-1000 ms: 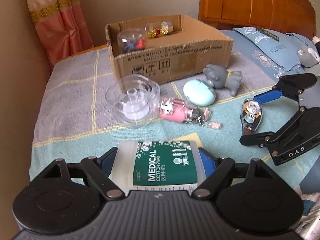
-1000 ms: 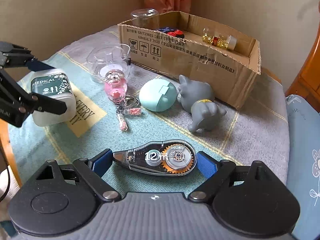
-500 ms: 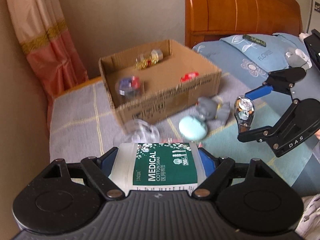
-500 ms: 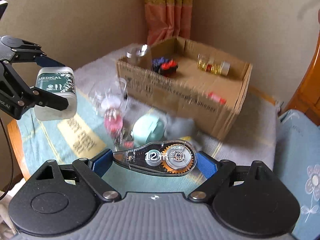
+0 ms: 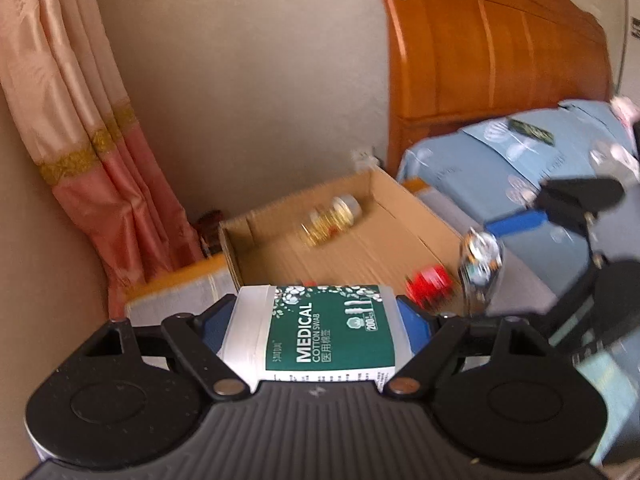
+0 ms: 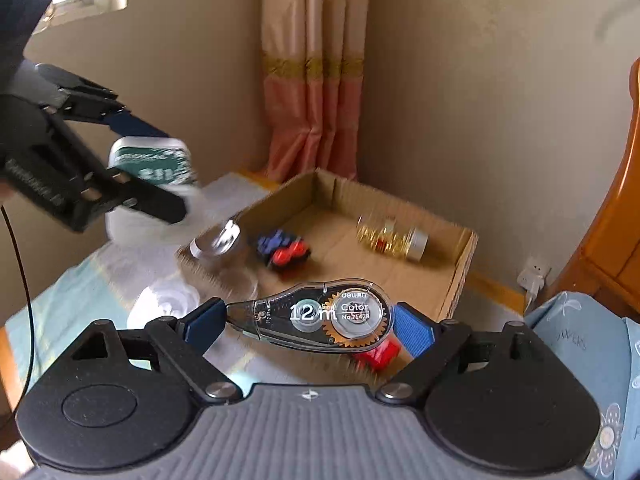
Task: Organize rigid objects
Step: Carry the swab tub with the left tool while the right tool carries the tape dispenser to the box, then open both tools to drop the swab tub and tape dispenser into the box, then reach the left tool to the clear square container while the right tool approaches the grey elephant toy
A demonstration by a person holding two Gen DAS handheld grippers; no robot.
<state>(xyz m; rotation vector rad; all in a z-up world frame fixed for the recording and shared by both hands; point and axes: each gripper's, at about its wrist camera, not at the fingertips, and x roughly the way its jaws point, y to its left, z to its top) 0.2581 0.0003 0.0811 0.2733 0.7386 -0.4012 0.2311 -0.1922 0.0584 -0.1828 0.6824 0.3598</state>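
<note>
My left gripper (image 5: 320,322) is shut on a white cotton swab box (image 5: 320,332) with a green "MEDICAL" label, held in the air before the open cardboard box (image 5: 412,200). My right gripper (image 6: 308,320) is shut on a clear correction tape dispenser (image 6: 316,316), also lifted over the cardboard box (image 6: 466,256). Each gripper shows in the other's view: the left gripper (image 6: 152,176) with the swab box (image 6: 152,162) at the left, the right gripper (image 5: 516,264) with the tape dispenser (image 5: 480,264) at the right. A gold jar (image 6: 394,240), a red and blue item (image 6: 282,250) and a red piece (image 5: 428,280) lie inside the box.
A clear jar with a silver lid (image 6: 218,240) stands at the box's near left corner, and a clear plastic container (image 6: 164,306) lies on the cloth before it. A pink curtain (image 5: 112,184), beige wall, wooden headboard (image 5: 500,52) and blue pillow (image 5: 500,176) surround the table.
Both grippers rose from the table and moved toward the cardboard box, each keeping its object. The toys and clear container on the cloth have dropped out of the left view.
</note>
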